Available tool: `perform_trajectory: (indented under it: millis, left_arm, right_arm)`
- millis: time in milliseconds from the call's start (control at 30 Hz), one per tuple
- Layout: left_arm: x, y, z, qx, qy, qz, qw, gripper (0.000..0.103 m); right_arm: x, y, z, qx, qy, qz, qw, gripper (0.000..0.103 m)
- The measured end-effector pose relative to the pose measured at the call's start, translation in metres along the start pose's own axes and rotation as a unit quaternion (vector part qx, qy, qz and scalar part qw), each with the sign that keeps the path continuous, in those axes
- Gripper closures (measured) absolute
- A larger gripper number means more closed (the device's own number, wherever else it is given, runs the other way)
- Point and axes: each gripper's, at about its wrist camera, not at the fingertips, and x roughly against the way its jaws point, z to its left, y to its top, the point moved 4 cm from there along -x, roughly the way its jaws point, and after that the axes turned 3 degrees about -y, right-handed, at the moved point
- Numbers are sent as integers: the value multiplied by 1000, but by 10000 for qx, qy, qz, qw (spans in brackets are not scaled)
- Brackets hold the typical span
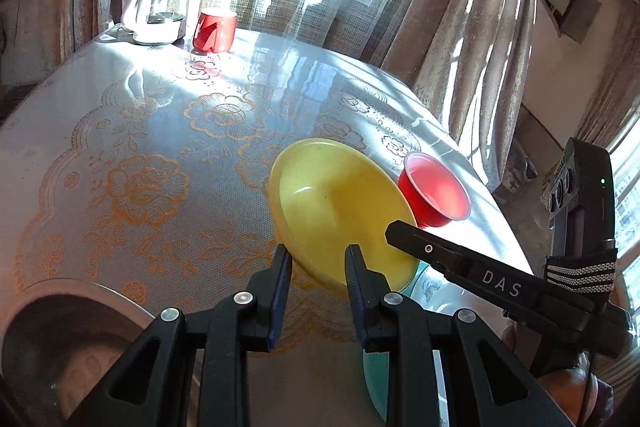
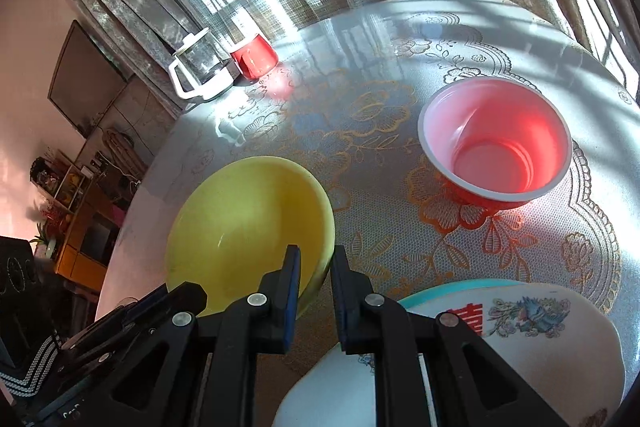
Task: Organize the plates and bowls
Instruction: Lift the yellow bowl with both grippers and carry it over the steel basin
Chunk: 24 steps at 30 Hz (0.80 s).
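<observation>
On the surface: our yellow bowl sits beside the red bowl.
Right gripper: fingers slightly parted, straddling the yellow rim, not yet clamped.
Left gripper: fingers apart, empty.
Risk: we judge a shallow rim pinch could tip the bowl.

The right gripper straddles the near rim of the yellow bowl, one finger inside and one outside, with the red bowl well apart on the lace tablecloth and a decorated white plate just beside the gripper
</observation>
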Motion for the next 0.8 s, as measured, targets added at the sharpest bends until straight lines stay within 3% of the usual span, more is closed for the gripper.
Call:
perform_trajectory:
  millis: [800]
  left_arm:
    - [107,-49,44,460,-38,-651,9968,77]
  right_arm:
    - [39,-54,81,468,835,-167,9953,88]
